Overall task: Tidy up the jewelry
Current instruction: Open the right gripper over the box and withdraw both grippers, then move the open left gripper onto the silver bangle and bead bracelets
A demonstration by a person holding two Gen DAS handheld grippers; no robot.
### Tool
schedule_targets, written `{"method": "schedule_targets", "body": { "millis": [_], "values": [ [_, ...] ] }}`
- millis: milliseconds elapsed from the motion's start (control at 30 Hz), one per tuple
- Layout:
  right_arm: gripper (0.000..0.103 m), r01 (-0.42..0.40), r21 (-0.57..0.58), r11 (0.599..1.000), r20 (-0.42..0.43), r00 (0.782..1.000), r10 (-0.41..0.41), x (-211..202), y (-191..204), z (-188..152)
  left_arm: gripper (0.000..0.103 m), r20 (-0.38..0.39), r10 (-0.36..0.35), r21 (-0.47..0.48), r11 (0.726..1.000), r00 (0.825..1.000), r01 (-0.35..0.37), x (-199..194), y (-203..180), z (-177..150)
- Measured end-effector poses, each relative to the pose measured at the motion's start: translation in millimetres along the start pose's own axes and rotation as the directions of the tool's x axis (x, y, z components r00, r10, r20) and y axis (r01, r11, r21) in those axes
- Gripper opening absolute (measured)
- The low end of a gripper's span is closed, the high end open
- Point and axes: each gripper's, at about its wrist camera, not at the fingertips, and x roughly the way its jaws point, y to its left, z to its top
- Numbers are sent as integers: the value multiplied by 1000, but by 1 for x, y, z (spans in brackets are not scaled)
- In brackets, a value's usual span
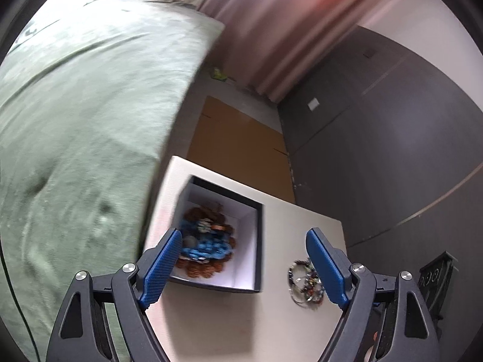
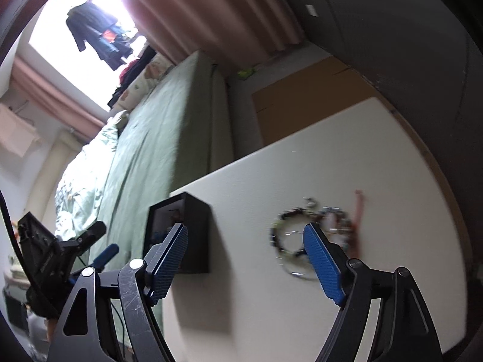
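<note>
Your left gripper [image 1: 244, 264] has its blue-padded fingers [image 1: 160, 268] spread wide apart with nothing between them. It hangs above the white surface [image 1: 211, 325], with the black box [image 1: 259, 241] showing between and just beyond the fingers. The box is open-topped with a white lining, and a heap of blue and brown beaded jewelry [image 1: 205, 247] lies on its floor. To the right of the box, on the bare surface and partly behind your right-hand finger, sits a small pile of loose bracelets [image 1: 303, 280], apart from the box.

Your right gripper [image 2: 244, 259] is also held wide apart and empty, above the same surface [image 2: 241, 301]. The loose bracelets [image 2: 289, 241] lie just beyond its fingers [image 2: 323, 268], blurred, with a thin reddish strand [image 2: 357, 220] at the far side of the pile. The black box [image 2: 193, 235] stands to the left of the pile, close behind the left-hand finger, seen from the side; its contents cannot be made out from here.

Left of the surface runs a bed with a green cover [image 1: 75, 120]. Beyond the surface a flat brown cardboard sheet [image 1: 241, 144] lies on the floor, next to a dark grey wall [image 1: 392, 135] and pink curtains [image 1: 286, 30]. In the right wrist view, dark clothes [image 2: 96, 33] hang at a bright window.
</note>
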Motion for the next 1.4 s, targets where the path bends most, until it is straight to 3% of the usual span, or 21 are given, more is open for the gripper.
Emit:
{"method": "schedule_targets", "body": {
  "millis": [333,600,767,833,1133,1400],
  "values": [
    [79,76,103,992,-28,997,-74,-21,-63,5,84,-72,1,140,990,997,9,34,-58,-30],
    [79,117,153,981,-39,993,-113,-27,-88,7,85,-139,0,217,976,990,31,62,-90,-56],
    [83,111,164,980,-50,993,-104,-31,-98,9,85,-182,50,248,969,982,-3,88,-100,-72],
    [94,118,179,977,-36,993,-113,-36,-104,10,85,-195,76,285,958,978,-18,97,-105,-81],
    [94,146,177,973,-48,989,-140,-47,-123,13,85,-197,153,352,933,968,-76,129,-119,-105],
    [94,109,232,967,-63,993,-96,-50,-138,14,85,-194,217,423,898,957,-118,157,-131,-126]
  ]
}}
